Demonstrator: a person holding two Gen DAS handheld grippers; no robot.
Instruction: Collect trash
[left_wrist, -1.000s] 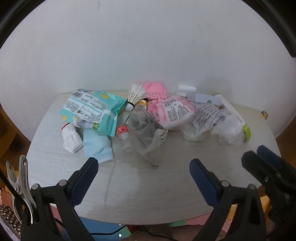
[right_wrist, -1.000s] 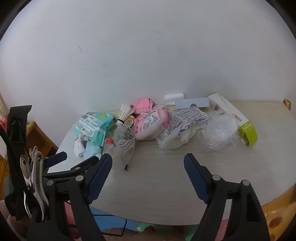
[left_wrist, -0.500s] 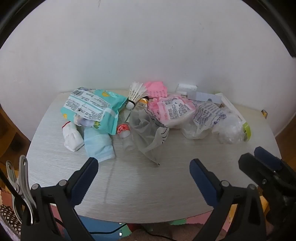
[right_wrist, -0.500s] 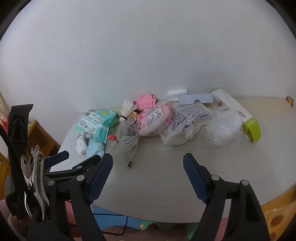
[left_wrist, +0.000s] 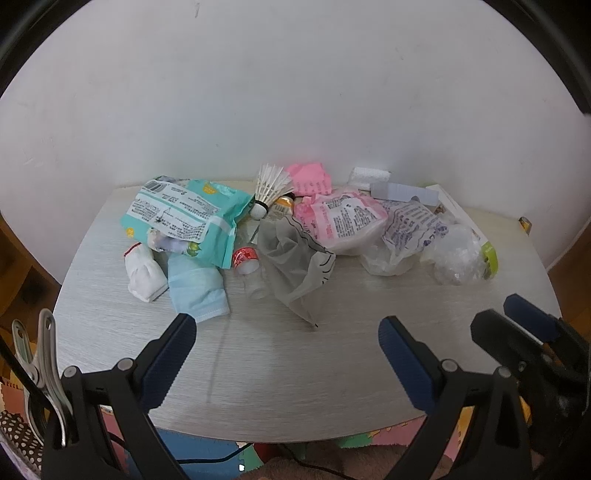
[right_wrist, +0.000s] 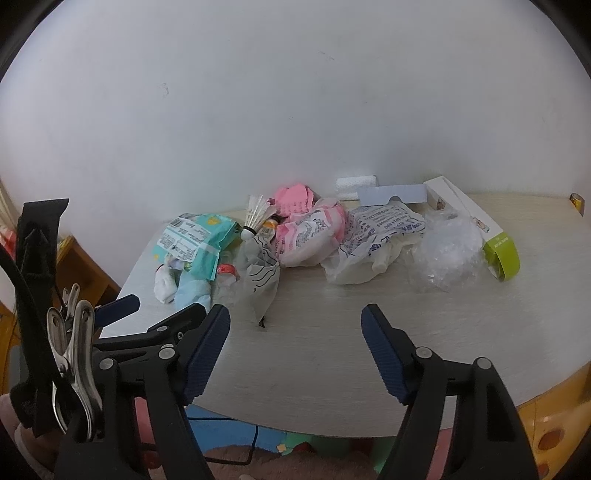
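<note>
Ahead of my jaws, a torn teal plastic wrapper (left_wrist: 186, 218) spills crumpled white paper (left_wrist: 144, 271). My left gripper (left_wrist: 286, 343) and right gripper (right_wrist: 295, 325) hover released, empty.

Soft, even indoor light, moderately bright; source not visible. White wall (left_wrist: 295, 92) shades grey toward the corners, with black vignette at the frame rim in both views. Strong fisheye bend: table (left_wrist: 258, 369) edge curves. Shadows faint, diffuse. Mild sheen on clear plastic wrap (right_wrist: 447, 254). Printing on wrappers slightly soft; no motion blur evident.
</note>
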